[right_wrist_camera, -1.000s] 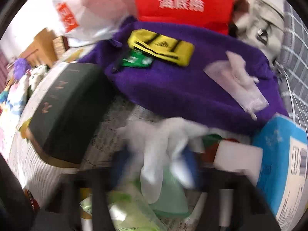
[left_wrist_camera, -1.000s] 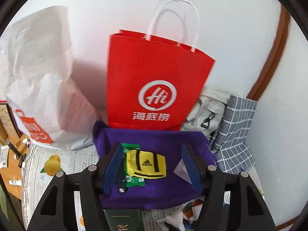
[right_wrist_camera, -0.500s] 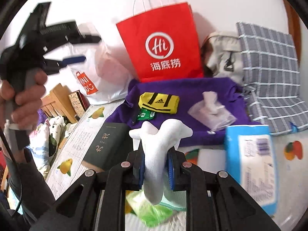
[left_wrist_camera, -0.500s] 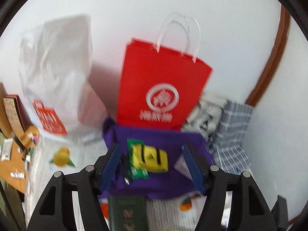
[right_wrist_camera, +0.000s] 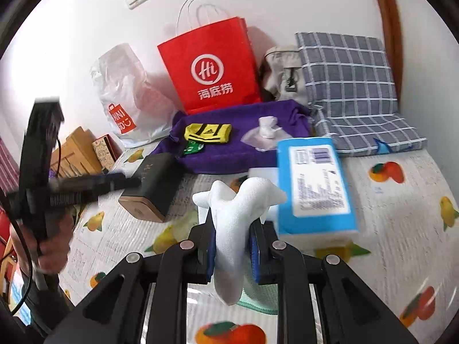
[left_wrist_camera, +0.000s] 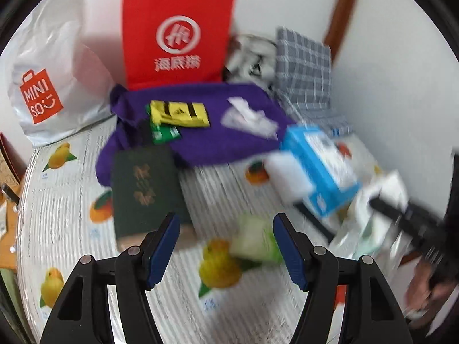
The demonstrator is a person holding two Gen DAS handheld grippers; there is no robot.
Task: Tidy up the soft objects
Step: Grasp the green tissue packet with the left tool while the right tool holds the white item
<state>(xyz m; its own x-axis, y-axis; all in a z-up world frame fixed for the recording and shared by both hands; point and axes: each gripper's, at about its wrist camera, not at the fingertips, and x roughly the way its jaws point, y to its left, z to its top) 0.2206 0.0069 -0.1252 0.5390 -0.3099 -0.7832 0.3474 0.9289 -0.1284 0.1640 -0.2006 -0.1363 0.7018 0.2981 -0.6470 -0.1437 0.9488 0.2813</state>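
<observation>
White sock [right_wrist_camera: 238, 215], limp and light, hangs pinched at mid-length in the right tongs [right_wrist_camera: 233, 246] above the near bed; left tongs [left_wrist_camera: 226, 246] stand apart, empty.

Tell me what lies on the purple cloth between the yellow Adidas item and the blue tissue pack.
On the purple cloth, a crumpled white tissue in clear wrap lies between the yellow Adidas item and the blue tissue pack; clearest in the right wrist view.

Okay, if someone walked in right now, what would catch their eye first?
Likely the red paper bag standing against the wall behind a purple cloth. Up close, the right gripper is shut on a white sock, with a blue tissue pack lying just beyond it.
</observation>
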